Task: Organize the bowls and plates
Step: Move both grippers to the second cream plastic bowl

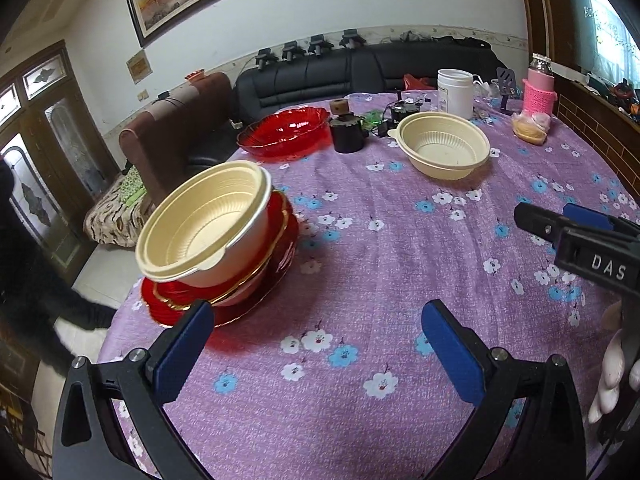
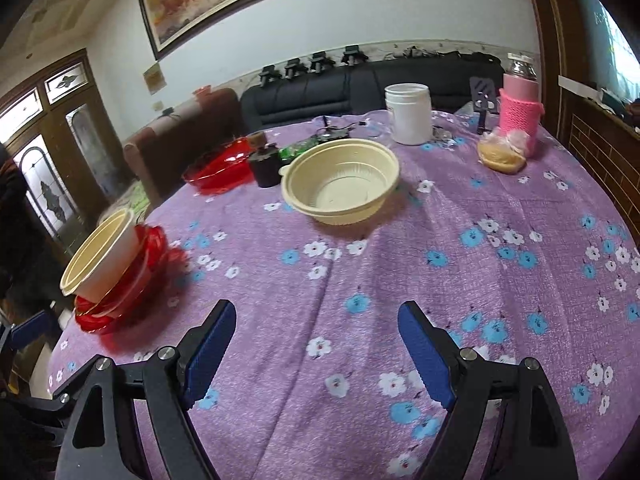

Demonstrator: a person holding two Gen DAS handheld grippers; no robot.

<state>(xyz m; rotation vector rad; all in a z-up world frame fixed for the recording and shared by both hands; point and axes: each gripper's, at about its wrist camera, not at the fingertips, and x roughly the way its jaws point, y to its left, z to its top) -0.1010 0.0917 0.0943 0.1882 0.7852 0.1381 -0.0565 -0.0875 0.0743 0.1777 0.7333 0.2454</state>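
A cream bowl (image 1: 204,224) sits tilted on a stack of red plates (image 1: 256,300) at the table's left edge; the stack also shows in the right wrist view (image 2: 120,300). A second cream bowl (image 1: 444,144) stands alone farther back, also in the right wrist view (image 2: 340,180). A red glass dish (image 1: 284,130) lies at the far left. My left gripper (image 1: 320,324) is open and empty, just right of the stack. My right gripper (image 2: 316,324) is open and empty over the cloth, short of the lone bowl.
A purple flowered cloth (image 1: 360,260) covers the round table. At the back stand a black pot (image 1: 348,132), a white jar (image 1: 454,94), a pink bottle (image 1: 538,88) and a bagged bun (image 1: 528,128). A sofa and chair lie beyond the table.
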